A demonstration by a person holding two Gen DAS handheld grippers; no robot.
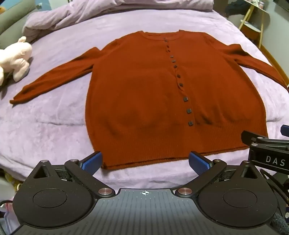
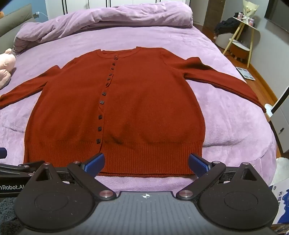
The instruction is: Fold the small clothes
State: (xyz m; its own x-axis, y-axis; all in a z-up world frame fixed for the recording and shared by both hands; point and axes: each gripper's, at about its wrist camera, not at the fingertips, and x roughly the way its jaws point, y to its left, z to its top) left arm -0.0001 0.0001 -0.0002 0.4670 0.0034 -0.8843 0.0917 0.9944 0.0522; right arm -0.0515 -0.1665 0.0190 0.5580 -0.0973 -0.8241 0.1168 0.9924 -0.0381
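Observation:
A rust-red buttoned cardigan (image 1: 144, 94) lies flat, front up, on the purple bed, both sleeves spread out; it also shows in the right wrist view (image 2: 137, 108). Its ribbed hem (image 1: 162, 144) faces me. My left gripper (image 1: 145, 162) is open and empty, hovering just before the hem near its left corner. My right gripper (image 2: 146, 163) is open and empty, just before the hem (image 2: 144, 159) near its right part. Each gripper's body shows at the edge of the other's view.
The bed has a purple cover (image 1: 54, 126) with a bunched duvet (image 2: 108, 16) at the far end. A pink plush toy (image 1: 14, 57) lies at the left by the sleeve. A side table (image 2: 242, 36) and a floor scale (image 2: 245, 73) stand right of the bed.

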